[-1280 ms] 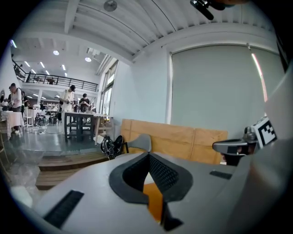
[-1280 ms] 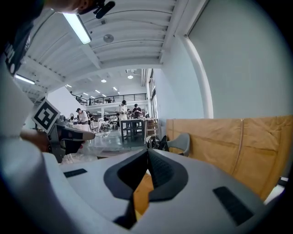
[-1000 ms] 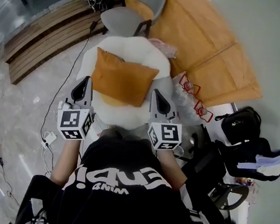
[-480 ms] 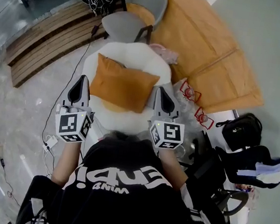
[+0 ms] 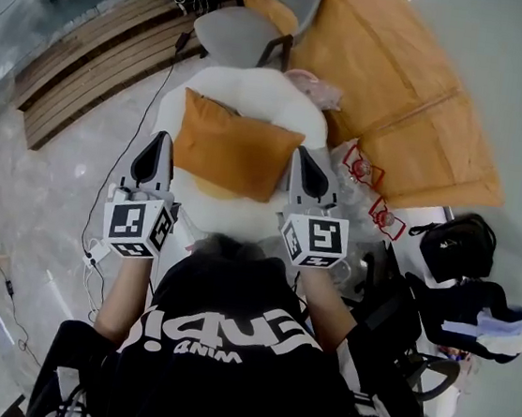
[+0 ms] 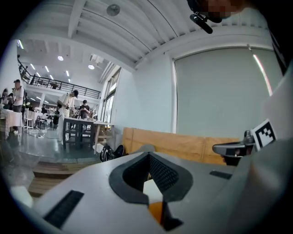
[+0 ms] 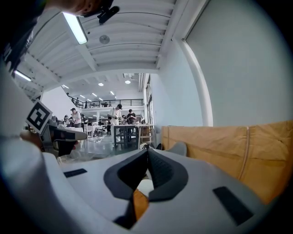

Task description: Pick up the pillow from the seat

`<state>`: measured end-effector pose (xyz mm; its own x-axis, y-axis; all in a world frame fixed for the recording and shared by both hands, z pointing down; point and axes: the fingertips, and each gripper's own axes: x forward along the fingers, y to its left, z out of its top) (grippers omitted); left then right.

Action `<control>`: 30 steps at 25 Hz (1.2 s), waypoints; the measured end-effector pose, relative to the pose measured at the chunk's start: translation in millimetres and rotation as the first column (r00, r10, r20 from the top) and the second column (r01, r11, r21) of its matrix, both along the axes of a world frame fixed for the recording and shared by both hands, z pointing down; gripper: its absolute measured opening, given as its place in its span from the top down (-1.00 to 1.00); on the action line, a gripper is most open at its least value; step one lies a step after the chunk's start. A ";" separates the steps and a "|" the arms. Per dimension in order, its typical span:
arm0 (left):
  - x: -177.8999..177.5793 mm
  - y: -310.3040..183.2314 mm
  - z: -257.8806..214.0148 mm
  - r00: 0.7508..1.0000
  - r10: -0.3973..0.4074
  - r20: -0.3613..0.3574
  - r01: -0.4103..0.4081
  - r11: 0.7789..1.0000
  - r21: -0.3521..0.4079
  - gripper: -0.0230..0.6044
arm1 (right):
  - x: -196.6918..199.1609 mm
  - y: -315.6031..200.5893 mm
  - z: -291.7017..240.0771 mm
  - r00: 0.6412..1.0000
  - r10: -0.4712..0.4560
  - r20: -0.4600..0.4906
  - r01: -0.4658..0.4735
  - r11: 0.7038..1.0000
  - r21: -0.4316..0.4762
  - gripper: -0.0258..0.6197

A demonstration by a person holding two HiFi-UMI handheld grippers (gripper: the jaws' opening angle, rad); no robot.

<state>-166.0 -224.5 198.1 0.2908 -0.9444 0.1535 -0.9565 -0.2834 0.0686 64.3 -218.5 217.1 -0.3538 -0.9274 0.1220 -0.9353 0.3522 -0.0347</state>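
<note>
An orange pillow (image 5: 233,148) lies on a white fluffy seat (image 5: 256,94) straight ahead in the head view. My left gripper (image 5: 160,139) hangs shut just off the pillow's left edge, nothing between its jaws. My right gripper (image 5: 303,154) hangs shut just off the pillow's right edge, also with nothing held. In the left gripper view a sliver of the orange pillow (image 6: 155,211) shows below the closed jaw tips (image 6: 149,155). The right gripper view likewise shows a bit of pillow (image 7: 138,202) under its closed tips (image 7: 147,151).
A grey chair (image 5: 255,25) stands behind the seat, beside a brown board (image 5: 389,86) on the floor. Plastic bags (image 5: 363,182) lie right of the seat, dark bags (image 5: 455,246) farther right. A cable and power strip (image 5: 93,250) lie on the floor at left, by wooden slats (image 5: 81,58).
Both grippers have drifted slightly up and forward, staying either side of the pillow. Their jaws stay shut and the pillow has not moved on the seat.
</note>
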 end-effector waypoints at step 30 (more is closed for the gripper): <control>16.3 -15.8 264.7 1.000 0.006 0.021 0.000 0.963 -0.269 0.90 | 25.4 -8.2 238.2 0.997 0.060 -0.043 -0.069 0.964 -0.256 0.85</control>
